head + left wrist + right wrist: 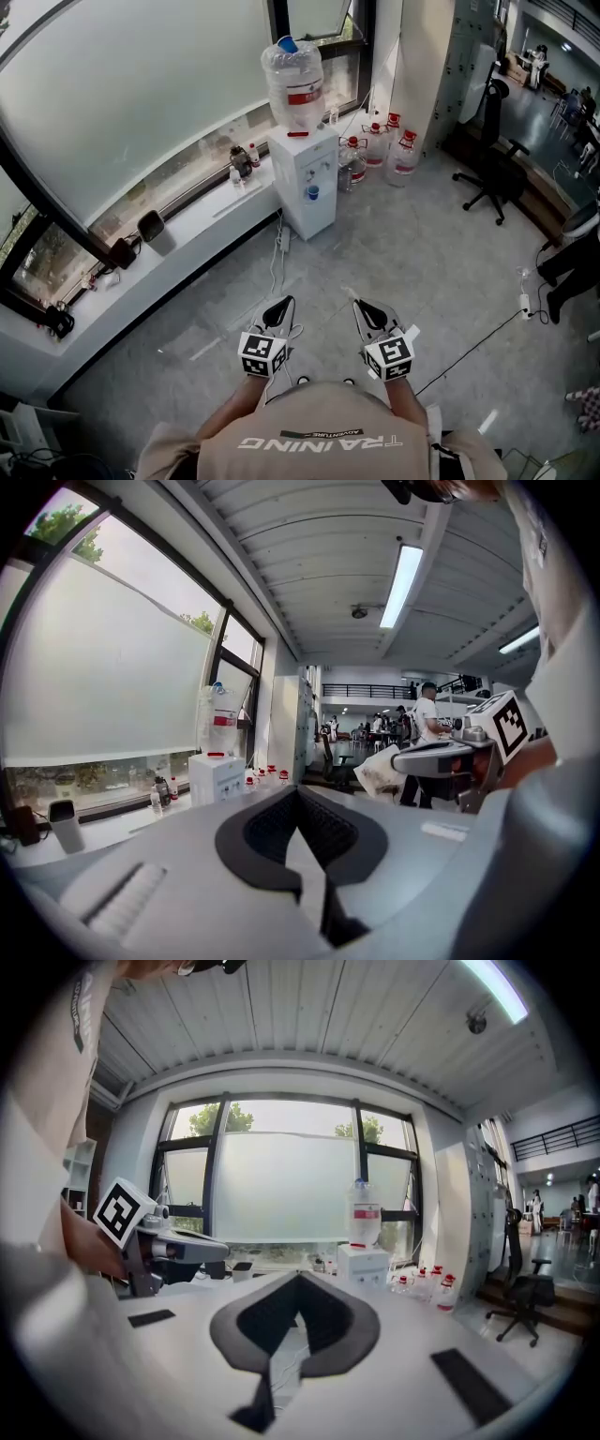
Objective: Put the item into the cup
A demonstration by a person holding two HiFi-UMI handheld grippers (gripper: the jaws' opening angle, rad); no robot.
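Left fingers: Your left gripper (284,306) had its jaws closed tip to tip with nothing between them. Its own view showed only bare floor (422,272) through the gap behind the tips.
Right fingers: Your right gripper (361,307) was closed narrow on a crumpled white item (378,769), pinched at the very tips and sticking out ahead of them.
Item: It was in the right gripper, held in the air in front of your body, over the floor.
Carriage: Both grippers were side by side, near each other, pointed roughly toward the water dispenser (305,173).
Cup: None was identified. A small container (150,226) stood on the window ledge (206,216), well apart from both grippers; I could not tell whether it was the cup.
Progress: In my judgement the pick-up was done. The carry to the cup and the release into it were left.
Left gripper view only: It showed the item plainly from the side, at the right gripper's tips.
Right gripper view only: It showed just a wrinkled white strip in the gap between its jaws, probably the same item. The part sticking out was hidden by the jaws.
Head view only: It showed you standing on open floor, with the item barely a pale speck.
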